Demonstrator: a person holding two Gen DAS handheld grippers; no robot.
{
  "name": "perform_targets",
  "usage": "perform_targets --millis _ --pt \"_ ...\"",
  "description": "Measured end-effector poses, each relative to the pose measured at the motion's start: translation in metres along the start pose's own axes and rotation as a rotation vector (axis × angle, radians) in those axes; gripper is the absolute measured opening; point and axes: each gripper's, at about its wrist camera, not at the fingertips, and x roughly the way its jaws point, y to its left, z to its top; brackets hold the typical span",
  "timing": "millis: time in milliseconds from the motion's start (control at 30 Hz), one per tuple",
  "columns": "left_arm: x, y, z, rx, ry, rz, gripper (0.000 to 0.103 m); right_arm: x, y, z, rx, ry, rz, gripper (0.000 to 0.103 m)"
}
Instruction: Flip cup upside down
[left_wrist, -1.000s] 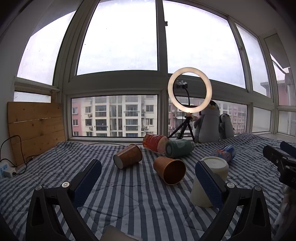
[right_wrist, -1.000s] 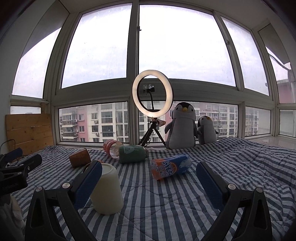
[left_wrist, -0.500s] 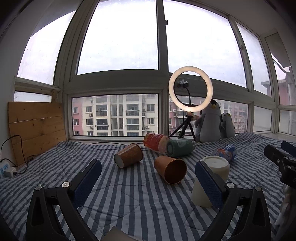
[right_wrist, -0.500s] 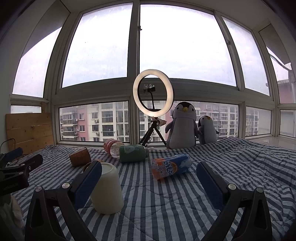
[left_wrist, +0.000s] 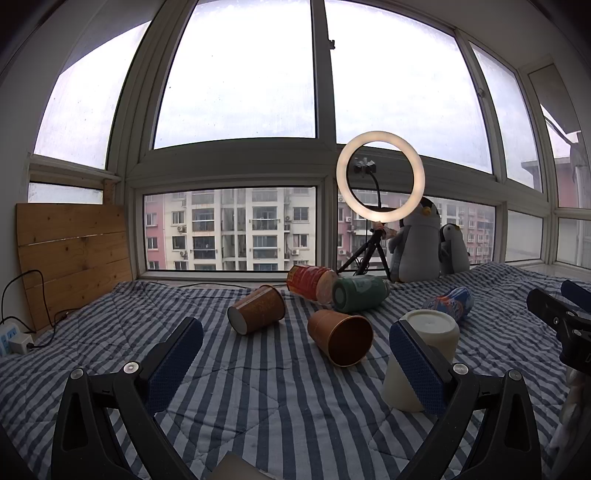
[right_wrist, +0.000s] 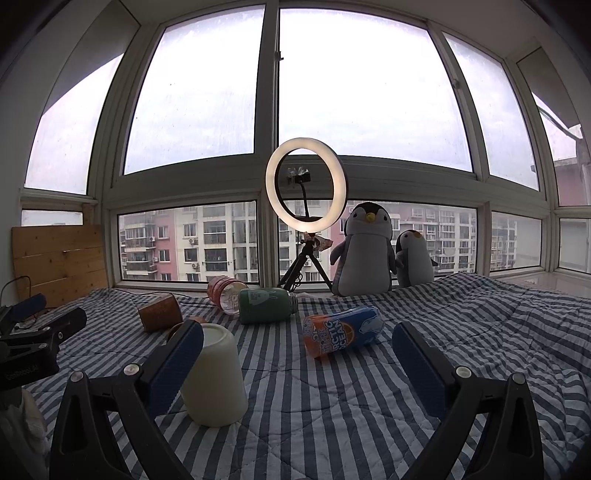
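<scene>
Nothing has shifted: both grippers, left (left_wrist: 295, 354) and right (right_wrist: 297, 356), hover level, jaws spread, empty

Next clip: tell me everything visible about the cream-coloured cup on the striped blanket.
The cream cup is plain, matte and unprinted, probably plastic or ceramic. It stands upside down: the flat base with its shallow recessed ring faces up and the wider rim rests on the striped blanket. It tapers slightly toward the top. Neither hand-held gripper holds it; a blue finger pad overlaps it in both views, and contact cannot be judged. No other container touches it.
</scene>
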Motion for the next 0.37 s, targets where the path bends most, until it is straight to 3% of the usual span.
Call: perform_targets --millis 367 --pt "0.0001 -0.0006 -0.0011 0.005 -0.001 -0.002 0.102 0.0006 0.0016 -0.0002 0.001 0.004 0.002 0.101"
